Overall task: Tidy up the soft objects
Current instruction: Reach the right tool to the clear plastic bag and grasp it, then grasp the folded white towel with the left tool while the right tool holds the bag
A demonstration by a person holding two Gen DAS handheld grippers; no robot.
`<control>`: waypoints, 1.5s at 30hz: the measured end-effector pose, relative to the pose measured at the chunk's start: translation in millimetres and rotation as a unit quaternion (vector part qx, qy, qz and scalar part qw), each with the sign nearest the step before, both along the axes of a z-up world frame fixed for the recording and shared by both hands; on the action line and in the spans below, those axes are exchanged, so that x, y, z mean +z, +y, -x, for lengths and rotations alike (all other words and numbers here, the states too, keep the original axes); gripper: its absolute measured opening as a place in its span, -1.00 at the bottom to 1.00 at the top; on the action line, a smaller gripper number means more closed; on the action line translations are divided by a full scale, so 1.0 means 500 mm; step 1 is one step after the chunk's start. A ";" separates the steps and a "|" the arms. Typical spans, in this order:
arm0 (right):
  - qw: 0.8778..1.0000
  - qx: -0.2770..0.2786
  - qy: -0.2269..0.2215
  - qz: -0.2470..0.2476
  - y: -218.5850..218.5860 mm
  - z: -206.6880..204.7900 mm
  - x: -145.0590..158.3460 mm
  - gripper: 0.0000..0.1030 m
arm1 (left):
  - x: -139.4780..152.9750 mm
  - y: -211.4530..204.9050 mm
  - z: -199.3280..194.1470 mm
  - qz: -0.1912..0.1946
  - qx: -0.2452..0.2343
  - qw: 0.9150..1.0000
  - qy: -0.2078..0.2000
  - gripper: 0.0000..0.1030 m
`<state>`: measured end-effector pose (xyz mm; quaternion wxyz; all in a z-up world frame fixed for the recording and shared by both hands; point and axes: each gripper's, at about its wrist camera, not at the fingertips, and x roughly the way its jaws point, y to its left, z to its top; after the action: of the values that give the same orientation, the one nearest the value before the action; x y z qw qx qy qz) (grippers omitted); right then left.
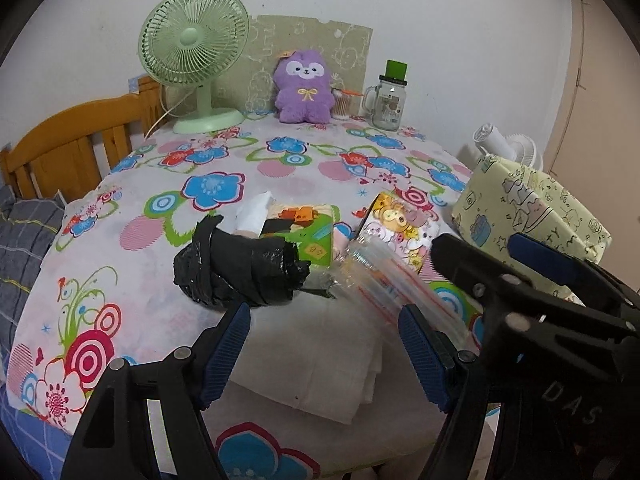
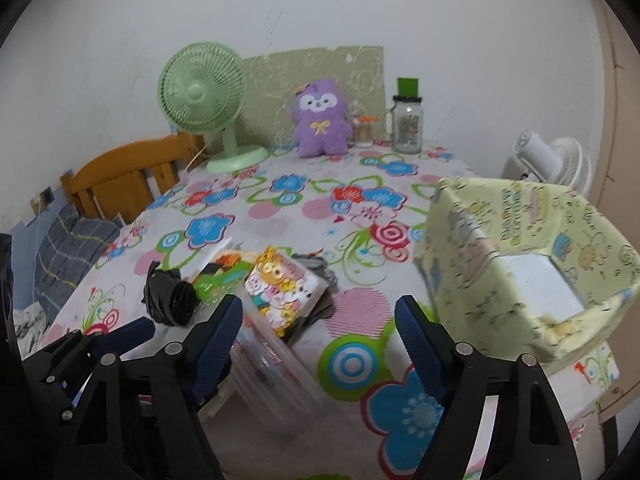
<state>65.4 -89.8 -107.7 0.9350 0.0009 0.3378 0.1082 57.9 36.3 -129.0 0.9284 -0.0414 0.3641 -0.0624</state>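
A folded white cloth lay low in the frame's centre, directly under the left gripper, whose 2 blue pads stood apart with nothing clamped. Just above it sat a black plastic roll, a green tissue pack, a cartoon-printed pack and a clear wrapped bundle, crowded together. The right gripper was likewise apart and empty, over the bundle's blurred edge. Right of it, the yellow-green box stood open near the table edge. The flowered tablecloth lay bare mid-frame; the purple plush sat upper centre.
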 end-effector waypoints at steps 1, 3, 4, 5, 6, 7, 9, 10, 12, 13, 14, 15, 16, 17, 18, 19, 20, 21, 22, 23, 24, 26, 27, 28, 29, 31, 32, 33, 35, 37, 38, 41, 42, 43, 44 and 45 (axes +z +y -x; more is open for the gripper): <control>1.000 0.005 0.004 0.001 0.006 -0.003 -0.004 0.57 | -0.004 0.001 -0.003 0.001 0.000 1.000 0.003 0.52; 1.000 0.013 0.010 0.002 0.012 -0.008 -0.011 0.57 | -0.015 0.005 -0.011 0.005 -0.002 1.000 0.010 0.52; 1.000 0.020 0.016 0.002 0.018 -0.012 -0.017 0.57 | -0.018 0.005 -0.013 0.004 -0.002 1.000 0.010 0.52; 0.999 0.025 0.020 0.002 0.022 -0.014 -0.021 0.57 | -0.020 0.005 -0.015 0.003 -0.003 1.000 0.010 0.52; 0.999 0.030 0.025 0.002 0.028 -0.018 -0.026 0.57 | -0.022 0.005 -0.017 0.001 -0.005 1.000 0.010 0.52; 0.999 0.035 0.030 0.003 0.033 -0.021 -0.031 0.57 | -0.022 0.003 -0.018 -0.001 -0.006 1.000 0.010 0.52; 0.998 0.042 0.041 0.003 0.042 -0.026 -0.041 0.57 | -0.025 -0.001 -0.019 -0.007 -0.008 1.000 0.009 0.53; 0.998 0.045 0.046 0.004 0.046 -0.029 -0.046 0.57 | -0.027 -0.004 -0.019 -0.011 -0.008 1.000 0.008 0.53; 0.997 0.047 0.056 0.008 0.051 -0.035 -0.057 0.57 | -0.031 -0.008 -0.018 -0.020 -0.010 1.000 0.006 0.53; 0.997 0.046 0.061 0.006 0.052 -0.038 -0.062 0.56 | -0.032 -0.011 -0.016 -0.024 -0.010 1.000 0.005 0.53; 0.997 0.046 0.067 0.004 0.052 -0.042 -0.066 0.53 | -0.034 -0.013 -0.016 -0.027 -0.011 1.000 0.004 0.53; 0.996 0.048 0.077 -0.001 0.052 -0.046 -0.072 0.42 | -0.035 -0.013 -0.016 -0.028 -0.011 1.000 0.005 0.53; 0.995 0.051 0.082 -0.004 0.054 -0.048 -0.075 0.35 | -0.037 -0.015 -0.017 -0.031 -0.012 0.999 0.006 0.53; 0.995 0.054 0.084 -0.004 0.057 -0.049 -0.078 0.31 | -0.038 -0.016 -0.018 -0.034 -0.012 0.999 0.007 0.53; 0.995 0.055 0.083 -0.001 0.060 -0.047 -0.078 0.23 | -0.040 -0.017 -0.018 -0.036 -0.012 0.999 0.007 0.53; 0.995 0.056 0.083 0.001 0.062 -0.047 -0.078 0.15 | -0.040 -0.018 -0.018 -0.039 -0.012 0.999 0.006 0.54; 0.995 0.057 0.083 0.004 0.063 -0.047 -0.078 0.11 | -0.040 -0.019 -0.018 -0.040 -0.013 0.999 0.006 0.54; 0.995 0.057 0.082 0.004 0.064 -0.047 -0.078 0.00 | -0.040 -0.019 -0.018 -0.040 -0.013 0.999 0.007 0.55; 0.995 0.057 0.081 0.007 0.064 -0.046 -0.077 -0.15 | -0.040 -0.020 -0.020 -0.040 -0.013 0.999 0.007 0.56; 0.995 0.057 0.080 0.008 0.063 -0.044 -0.076 -0.20 | -0.040 -0.019 -0.021 -0.039 -0.013 0.999 0.007 0.57; 0.995 0.058 0.081 0.009 0.062 -0.044 -0.076 -0.29 | -0.040 -0.020 -0.022 -0.039 -0.013 0.999 0.007 0.60; 0.995 0.059 0.080 0.008 0.059 -0.043 -0.073 -0.36 | -0.041 -0.020 -0.025 -0.038 -0.013 0.999 0.008 0.67; 0.995 0.057 0.078 0.011 0.059 -0.041 -0.073 -0.40 | -0.042 -0.020 -0.026 -0.039 -0.011 0.999 0.009 0.76; 0.995 0.057 0.078 0.013 0.059 -0.042 -0.073 -0.45 | -0.045 -0.018 -0.029 -0.043 -0.006 0.999 0.009 0.85; 0.995 0.057 0.077 0.013 0.059 -0.041 -0.073 -0.51 | -0.046 -0.018 -0.030 -0.044 -0.005 0.999 0.011 0.88; 0.995 0.058 0.076 0.015 0.060 -0.041 -0.073 -0.59 | -0.051 -0.013 -0.035 -0.038 0.000 0.999 0.014 0.88; 0.995 0.057 0.076 0.015 0.059 -0.041 -0.073 -0.61 | -0.052 -0.012 -0.036 -0.037 0.002 0.999 0.015 0.88; 0.995 0.057 0.076 0.014 0.058 -0.042 -0.073 -0.62 | -0.051 -0.011 -0.038 -0.038 0.005 0.999 0.016 0.81; 0.995 0.058 0.077 0.012 0.057 -0.042 -0.073 -0.62 | -0.050 -0.012 -0.039 -0.050 0.016 0.998 0.017 0.55; 0.995 0.059 0.077 0.010 0.056 -0.041 -0.071 -0.62 | -0.050 -0.010 -0.040 -0.053 0.017 0.998 0.020 0.42; 0.995 0.059 0.076 0.009 0.056 -0.040 -0.070 -0.62 | -0.049 -0.011 -0.039 -0.053 0.017 0.998 0.018 0.35; 0.996 0.058 0.073 0.008 0.055 -0.037 -0.065 -0.62 | -0.039 -0.018 -0.031 -0.052 0.016 0.998 0.012 0.11; 0.996 0.058 0.071 0.007 0.055 -0.036 -0.063 -0.62 | -0.035 -0.022 -0.029 -0.054 0.014 0.998 0.010 0.02; 0.996 0.057 0.069 0.005 0.053 -0.034 -0.059 -0.62 | -0.032 -0.023 -0.027 -0.052 0.012 0.999 0.009 -0.07; 0.996 0.056 0.068 0.005 0.052 -0.033 -0.056 -0.62 | -0.028 -0.026 -0.025 -0.051 0.011 0.999 0.008 -0.12; 0.996 0.055 0.065 0.004 0.050 -0.031 -0.053 -0.62 | -0.026 -0.029 -0.024 -0.050 0.010 0.999 0.008 -0.21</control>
<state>81.0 -64.8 -134.3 0.9035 -0.0139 0.3982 0.1578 70.1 22.0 -142.1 0.9269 0.0006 0.3736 -0.0349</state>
